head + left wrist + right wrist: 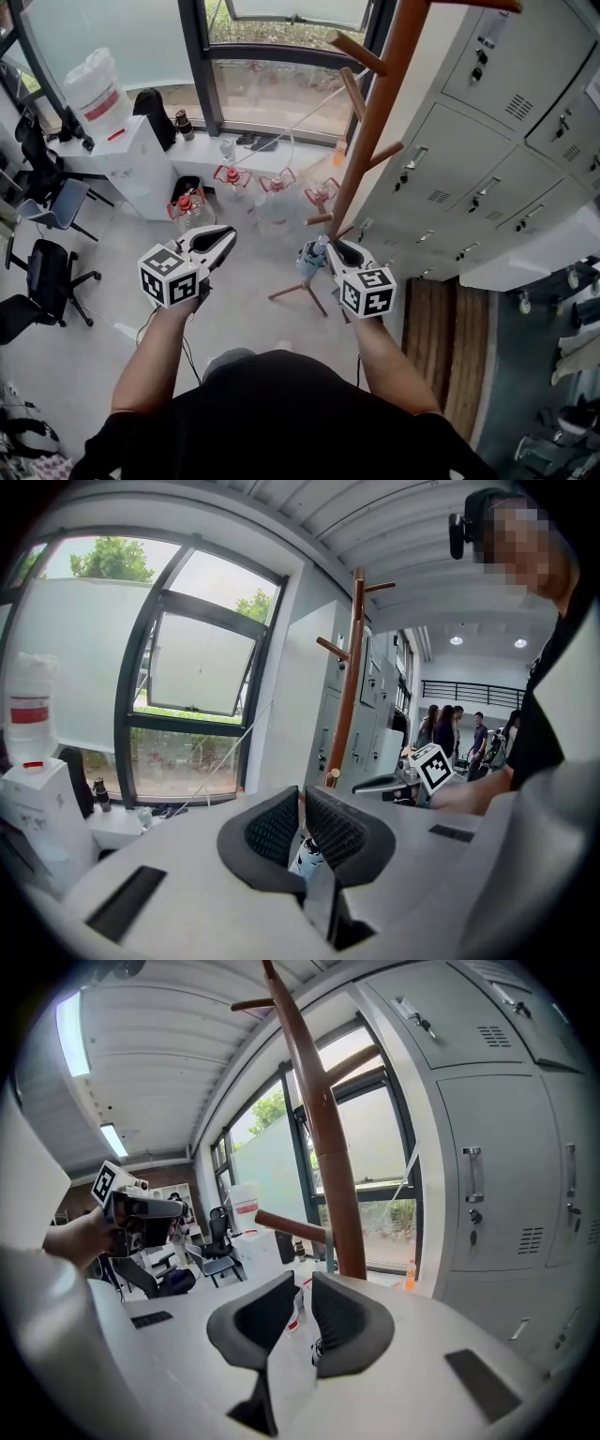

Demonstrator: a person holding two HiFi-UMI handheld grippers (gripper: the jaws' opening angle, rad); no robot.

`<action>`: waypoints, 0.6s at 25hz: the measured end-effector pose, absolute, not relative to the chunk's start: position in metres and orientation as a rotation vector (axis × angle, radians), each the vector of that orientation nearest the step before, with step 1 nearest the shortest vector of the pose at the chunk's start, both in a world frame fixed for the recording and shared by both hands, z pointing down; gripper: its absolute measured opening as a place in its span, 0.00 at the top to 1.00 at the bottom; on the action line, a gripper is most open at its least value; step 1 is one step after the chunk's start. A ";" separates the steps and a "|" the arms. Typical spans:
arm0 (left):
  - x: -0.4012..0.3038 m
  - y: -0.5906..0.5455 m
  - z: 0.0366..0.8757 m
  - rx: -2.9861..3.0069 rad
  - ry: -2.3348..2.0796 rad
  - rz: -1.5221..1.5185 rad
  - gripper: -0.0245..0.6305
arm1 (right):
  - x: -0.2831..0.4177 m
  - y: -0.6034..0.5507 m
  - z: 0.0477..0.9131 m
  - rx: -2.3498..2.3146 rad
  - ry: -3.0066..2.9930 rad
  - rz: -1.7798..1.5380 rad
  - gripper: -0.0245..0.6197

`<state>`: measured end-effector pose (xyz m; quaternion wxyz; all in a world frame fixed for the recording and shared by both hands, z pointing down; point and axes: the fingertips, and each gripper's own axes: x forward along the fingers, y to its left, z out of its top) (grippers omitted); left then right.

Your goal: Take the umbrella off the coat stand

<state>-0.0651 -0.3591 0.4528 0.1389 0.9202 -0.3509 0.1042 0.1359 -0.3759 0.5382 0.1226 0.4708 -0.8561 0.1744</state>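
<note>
The brown wooden coat stand (375,112) rises beside the lockers, with pegs sticking out at several heights. A small pale-blue folded umbrella (311,257) hangs low on it, under a short peg (319,219). My right gripper (339,251) is just right of the umbrella with its tips at the umbrella's top; I cannot tell if they touch. Its jaws stand slightly apart, and in the right gripper view (302,1288) nothing is pressed between them. The stand's pole (323,1147) is straight ahead. My left gripper (223,236) hangs left of the stand, jaws together and empty (301,799).
Grey lockers (487,141) line the wall right of the stand. Several water bottles with red caps (234,178) stand on the floor by the window. At the left are a white cabinet (131,159) carrying a big jug and office chairs (47,272). People stand far off (459,728).
</note>
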 end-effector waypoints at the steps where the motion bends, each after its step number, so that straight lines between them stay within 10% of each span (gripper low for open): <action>1: -0.065 -0.360 0.455 2.652 -1.018 0.304 0.90 | 0.135 -0.378 0.542 1.362 -2.497 0.515 0.85; 15: -0.077 -0.383 0.481 2.604 -1.017 0.300 0.90 | 0.121 -0.412 0.589 1.306 -2.438 0.567 0.74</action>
